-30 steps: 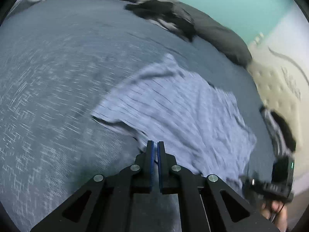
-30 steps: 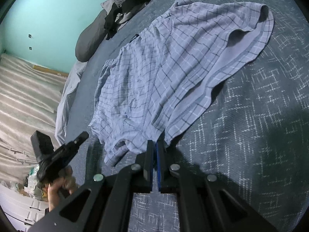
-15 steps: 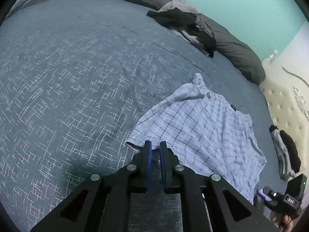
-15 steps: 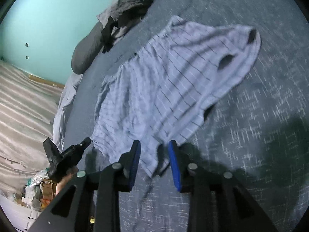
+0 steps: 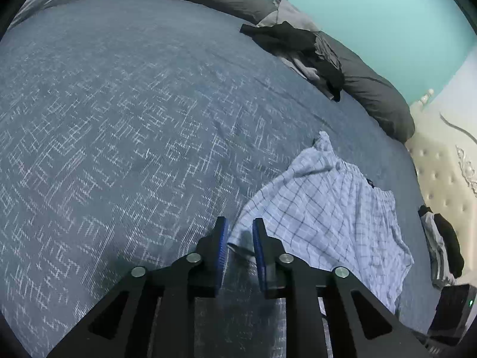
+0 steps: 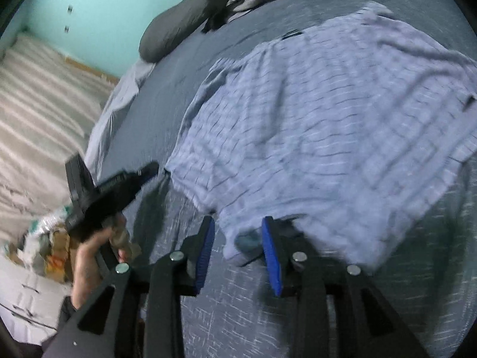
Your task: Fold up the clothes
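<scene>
Left wrist view: we're over the bed (image 5: 125, 113), checked shorts (image 5: 325, 217) spread flat on it.

Largest first: we see the patterned blue bedcover, grey pillows (image 5: 375, 95) along the far edge, dark clothes (image 5: 298, 44) heaped there. Our left gripper (image 5: 240, 232) is opening, a corner of the shorts lying loose between its pads. Our right gripper (image 6: 238, 232) is opening too, the hem between its jaws, unpinched.

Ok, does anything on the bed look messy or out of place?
Yes. The checked shorts lie rumpled and unfolded on the bedspread, and a heap of dark clothes sprawls across the grey pillows.
</scene>
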A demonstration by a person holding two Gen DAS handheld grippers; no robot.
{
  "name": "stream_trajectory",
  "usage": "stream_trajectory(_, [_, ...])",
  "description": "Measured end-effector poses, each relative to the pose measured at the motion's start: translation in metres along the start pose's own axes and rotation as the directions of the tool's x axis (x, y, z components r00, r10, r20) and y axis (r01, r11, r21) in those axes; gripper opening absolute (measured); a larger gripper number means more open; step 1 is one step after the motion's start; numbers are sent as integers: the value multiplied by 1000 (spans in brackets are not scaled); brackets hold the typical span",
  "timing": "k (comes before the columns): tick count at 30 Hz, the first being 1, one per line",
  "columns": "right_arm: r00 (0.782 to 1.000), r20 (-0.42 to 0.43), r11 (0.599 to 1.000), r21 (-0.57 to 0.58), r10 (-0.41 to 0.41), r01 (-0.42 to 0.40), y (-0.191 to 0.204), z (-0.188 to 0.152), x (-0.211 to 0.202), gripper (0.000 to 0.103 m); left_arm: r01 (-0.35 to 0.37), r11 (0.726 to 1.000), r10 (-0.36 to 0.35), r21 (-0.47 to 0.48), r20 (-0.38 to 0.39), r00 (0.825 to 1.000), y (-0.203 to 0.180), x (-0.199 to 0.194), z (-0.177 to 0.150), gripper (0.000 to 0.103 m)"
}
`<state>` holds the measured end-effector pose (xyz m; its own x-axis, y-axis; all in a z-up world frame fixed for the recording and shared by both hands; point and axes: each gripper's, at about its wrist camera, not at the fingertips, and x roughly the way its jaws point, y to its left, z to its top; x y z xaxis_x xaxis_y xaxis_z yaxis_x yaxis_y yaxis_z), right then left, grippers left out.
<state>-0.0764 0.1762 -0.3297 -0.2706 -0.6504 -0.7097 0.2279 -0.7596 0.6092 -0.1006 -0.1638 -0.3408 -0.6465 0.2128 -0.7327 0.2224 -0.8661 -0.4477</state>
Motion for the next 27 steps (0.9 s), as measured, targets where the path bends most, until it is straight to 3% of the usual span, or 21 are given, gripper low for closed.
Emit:
stream_trajectory(7, [995, -52, 995, -64, -85, 81, 13, -15, 18, 34, -2, 1000, 2, 31, -13, 1000, 0, 9, 6, 25])
stream_trajectory(16, [994, -28, 994, -32, -103, 102, 2, -17, 11, 34, 0, 999, 2, 52, -42, 999, -4, 19, 4, 24])
stream_trajectory(19, [993, -27, 992, -63, -113, 111, 4, -18, 11, 33, 2, 998, 1, 67, -52, 999, -8, 22, 3, 16])
stream_trajectory(21, [993, -23, 991, -67, -116, 114, 3, -19, 13, 27, -1, 997, 6, 74, -57, 998, -10, 24, 3, 11])
stream_trajectory(23, [993, -18, 990, -73, -121, 119, 2, -20, 14, 12, -6, 997, 11, 81, -59, 998, -10, 24, 3, 7])
stream_trajectory(27, [993, 6, 989, -91, -116, 116, 2, -19, 9, 6, -11, 996, 15, 92, -46, 999, -14, 21, 3, 4])
